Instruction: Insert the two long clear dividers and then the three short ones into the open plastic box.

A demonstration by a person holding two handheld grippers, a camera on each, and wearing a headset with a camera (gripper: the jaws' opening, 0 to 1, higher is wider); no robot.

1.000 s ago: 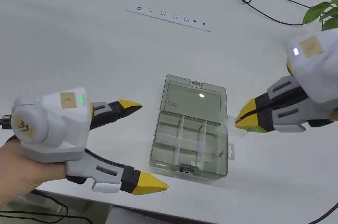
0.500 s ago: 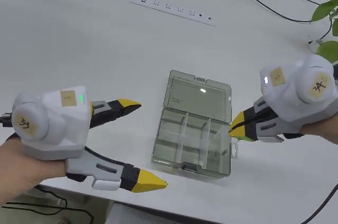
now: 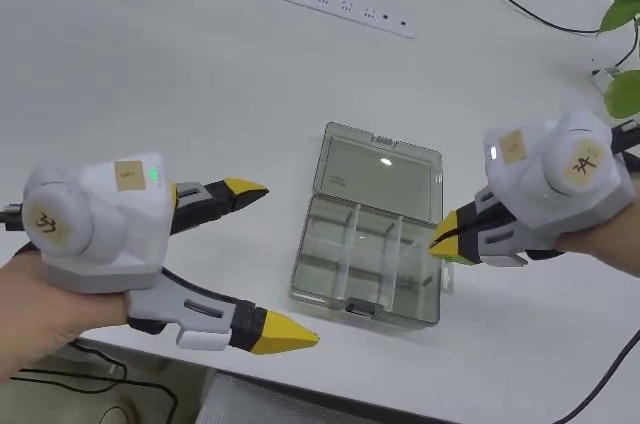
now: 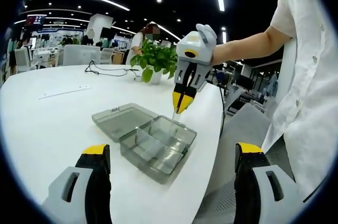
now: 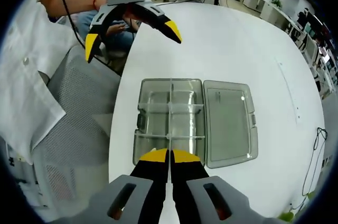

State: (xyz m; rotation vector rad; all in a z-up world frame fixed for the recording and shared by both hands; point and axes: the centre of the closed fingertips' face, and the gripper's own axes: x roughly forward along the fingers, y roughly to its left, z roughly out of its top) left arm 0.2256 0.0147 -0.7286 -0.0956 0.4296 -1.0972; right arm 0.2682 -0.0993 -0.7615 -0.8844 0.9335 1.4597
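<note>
1. Far left of the head view, my left gripper [image 3: 265, 262] hangs over the white table [image 3: 150, 74]. Its jaws are spread wide with nothing between them, so it's taking no part in the work right now.
2. Centre of frame, the open plastic box [image 3: 303, 262] sits flat on the table, its lid [image 3: 385, 174] folded back toward the top of the frame. It's smoky-clear, so I can read straight through the walls.
3. Inside, seated dividers [image 3: 352, 239] already cross each other and cut the tray into cells. I make out lengthwise and crosswise walls, but clear on clear, I can't count them reliably. My judgement: the long ones are in, some short ones too, and we're near the end.
4. Right of the box, my right gripper [image 3: 445, 241] has its yellow tips pinched together at the box's right rim. In the left gripper view, a thin clear divider [image 4: 173, 116] hangs from those tips down to the tray edge. I take it for a short one, not yet seated.
</note>
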